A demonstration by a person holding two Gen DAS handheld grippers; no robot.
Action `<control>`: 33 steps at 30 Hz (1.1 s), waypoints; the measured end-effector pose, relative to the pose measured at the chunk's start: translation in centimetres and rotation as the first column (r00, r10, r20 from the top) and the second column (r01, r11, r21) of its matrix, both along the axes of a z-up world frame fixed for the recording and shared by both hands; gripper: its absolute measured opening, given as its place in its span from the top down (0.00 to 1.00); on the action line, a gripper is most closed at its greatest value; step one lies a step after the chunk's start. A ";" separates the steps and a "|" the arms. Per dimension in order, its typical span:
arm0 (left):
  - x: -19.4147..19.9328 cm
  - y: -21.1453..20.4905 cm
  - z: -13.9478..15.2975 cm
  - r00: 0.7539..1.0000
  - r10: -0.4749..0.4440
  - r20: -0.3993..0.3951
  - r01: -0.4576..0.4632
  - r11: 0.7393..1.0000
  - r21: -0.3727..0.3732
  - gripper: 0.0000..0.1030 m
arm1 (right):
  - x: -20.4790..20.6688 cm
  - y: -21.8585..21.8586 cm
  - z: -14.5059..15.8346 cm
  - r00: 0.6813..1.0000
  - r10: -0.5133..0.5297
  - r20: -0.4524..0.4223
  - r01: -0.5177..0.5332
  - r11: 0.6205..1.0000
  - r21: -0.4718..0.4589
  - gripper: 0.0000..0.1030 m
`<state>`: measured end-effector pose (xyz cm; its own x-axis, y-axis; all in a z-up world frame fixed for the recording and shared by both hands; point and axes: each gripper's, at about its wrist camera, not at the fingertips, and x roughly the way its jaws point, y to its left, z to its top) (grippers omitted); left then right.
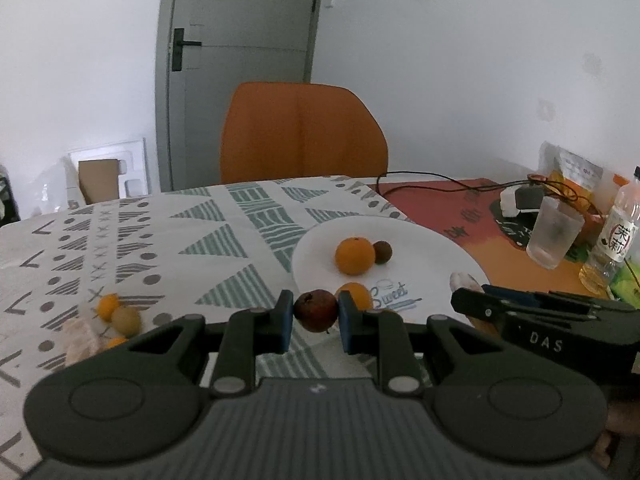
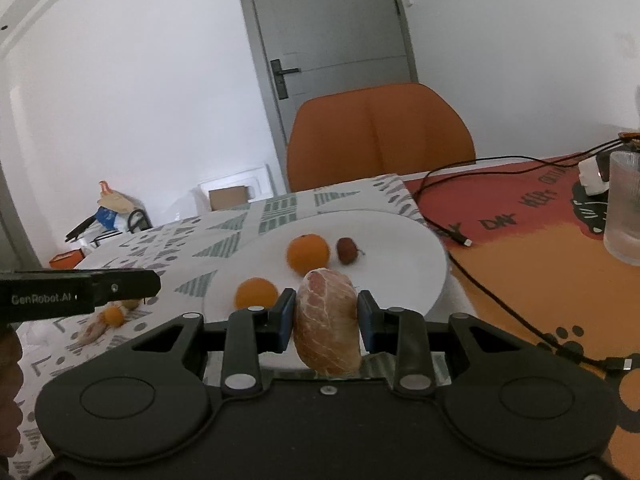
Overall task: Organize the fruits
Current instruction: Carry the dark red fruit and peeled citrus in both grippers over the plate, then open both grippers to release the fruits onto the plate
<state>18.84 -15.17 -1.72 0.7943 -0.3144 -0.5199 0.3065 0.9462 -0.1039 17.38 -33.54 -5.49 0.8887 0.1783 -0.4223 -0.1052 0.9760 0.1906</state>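
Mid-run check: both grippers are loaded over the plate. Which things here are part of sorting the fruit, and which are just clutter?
Job:
- white plate
- two oranges on it
- small brown fruit on it
- dark red fruit in left gripper
- pale peeled fruit in right gripper
- loose fruits on the cloth

Clutter:
- glass
- bottle
- cables
- orange chair

Soft, even daylight, faint shadows — slightly hazy pictures, with fisheye bending and dark corners at the edges.
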 end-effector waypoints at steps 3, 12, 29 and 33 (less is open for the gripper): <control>0.9 -0.6 -0.1 1.000 -0.009 0.000 0.009 1.000 0.000 0.79 | 0.7 -0.3 0.1 1.000 -0.017 0.002 0.017 1.000 0.002 0.70; 3.1 -1.7 -0.2 1.000 -0.015 -0.001 0.015 1.000 0.023 0.79 | 1.4 -0.2 0.4 0.996 -0.072 0.059 0.073 0.997 -0.024 0.60; 4.4 -3.9 0.7 0.998 -0.052 0.023 0.051 0.998 0.029 0.78 | 0.1 -1.5 -0.4 0.996 -0.086 0.024 0.085 0.995 0.054 0.57; 4.0 -3.5 0.7 0.999 -0.043 0.027 0.042 0.998 0.039 0.74 | -0.1 -1.2 -0.4 0.996 -0.086 0.025 0.085 0.995 0.050 0.54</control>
